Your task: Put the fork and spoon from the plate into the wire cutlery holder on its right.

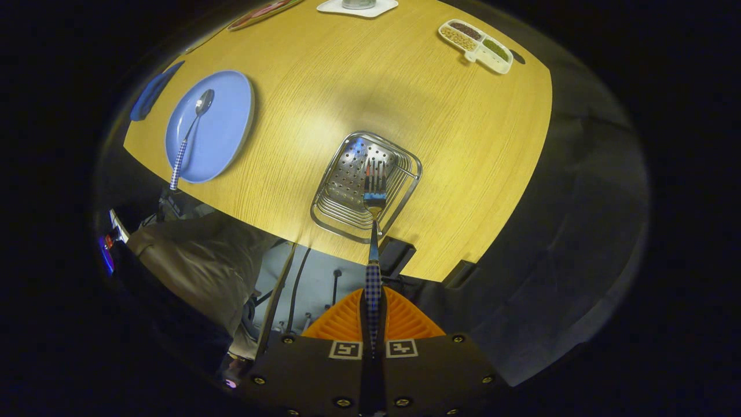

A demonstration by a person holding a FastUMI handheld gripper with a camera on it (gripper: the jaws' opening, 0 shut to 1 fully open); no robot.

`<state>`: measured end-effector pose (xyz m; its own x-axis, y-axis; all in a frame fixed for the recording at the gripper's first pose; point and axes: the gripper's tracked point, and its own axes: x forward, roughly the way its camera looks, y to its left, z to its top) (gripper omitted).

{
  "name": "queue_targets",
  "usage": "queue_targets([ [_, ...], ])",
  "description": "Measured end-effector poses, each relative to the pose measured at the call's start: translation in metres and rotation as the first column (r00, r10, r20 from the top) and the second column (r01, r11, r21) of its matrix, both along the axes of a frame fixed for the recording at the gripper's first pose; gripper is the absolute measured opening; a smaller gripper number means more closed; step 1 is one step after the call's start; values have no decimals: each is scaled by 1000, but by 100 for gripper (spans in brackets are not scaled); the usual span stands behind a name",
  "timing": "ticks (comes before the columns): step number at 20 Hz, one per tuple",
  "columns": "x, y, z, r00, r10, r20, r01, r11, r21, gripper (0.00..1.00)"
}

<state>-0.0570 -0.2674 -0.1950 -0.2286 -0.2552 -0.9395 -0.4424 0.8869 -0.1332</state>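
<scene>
Wooden table [324, 87] below, the gripper [373, 324] is closed tightly on the fork [374, 191] above the wire cutlery holder [341, 202]; released off-centre, it may hit the rim.

No readable text, brand, label or number is to be found. Two square black-and-white coded markers [373, 349] are carried on the gripper [373, 315], one on each side of the checked handle of the fork [374, 255], which is clamped between the fingers.
</scene>
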Motion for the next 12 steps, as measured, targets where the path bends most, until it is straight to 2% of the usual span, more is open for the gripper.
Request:
queue_targets([
  [8, 21, 11, -25, 992, -53, -113, 55, 998, 11, 1],
  [12, 29, 15, -32, 991, -69, -118, 71, 997, 17, 1],
])
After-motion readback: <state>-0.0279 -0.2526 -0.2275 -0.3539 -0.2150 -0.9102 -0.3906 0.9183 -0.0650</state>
